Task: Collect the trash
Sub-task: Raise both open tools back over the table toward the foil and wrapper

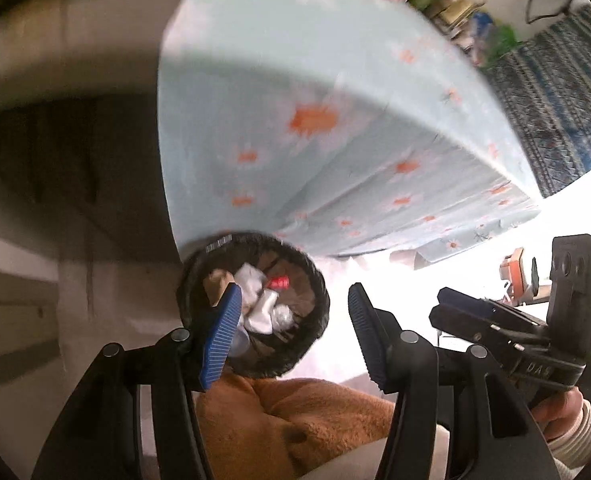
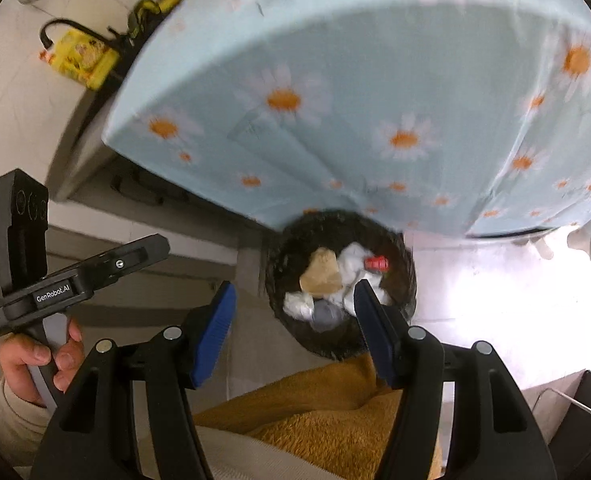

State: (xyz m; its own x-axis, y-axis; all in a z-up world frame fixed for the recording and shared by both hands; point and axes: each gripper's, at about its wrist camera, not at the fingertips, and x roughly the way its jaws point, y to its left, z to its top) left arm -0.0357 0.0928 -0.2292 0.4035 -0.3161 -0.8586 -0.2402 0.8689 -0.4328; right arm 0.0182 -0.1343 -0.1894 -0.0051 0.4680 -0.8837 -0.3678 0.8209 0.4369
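Observation:
A dark round trash bin (image 1: pixel 311 280) stands on the floor beside the table; it also shows in the right wrist view (image 2: pixel 291 256). It holds crumpled white paper (image 1: pixel 251 280), a white tube with a red cap (image 1: pixel 277 283), a tan paper piece (image 2: pixel 321 274) and a grey item (image 2: pixel 323 316). My left gripper (image 1: pixel 295 304) is open and empty above the bin. My right gripper (image 2: pixel 293 300) is open and empty above the bin. Each gripper shows in the other's view, the right one (image 1: pixel 467 308) and the left one (image 2: pixel 147 248), both seemingly shut or nearly so from the side.
A table with a light blue daisy cloth (image 1: pixel 315 120) overhangs the bin, also in the right wrist view (image 2: pixel 375 100). An orange plush fabric (image 1: pixel 295 420) lies below the grippers. A yellow package (image 2: pixel 81 60) sits far left. A blue patterned cloth (image 1: pixel 555 100) hangs at right.

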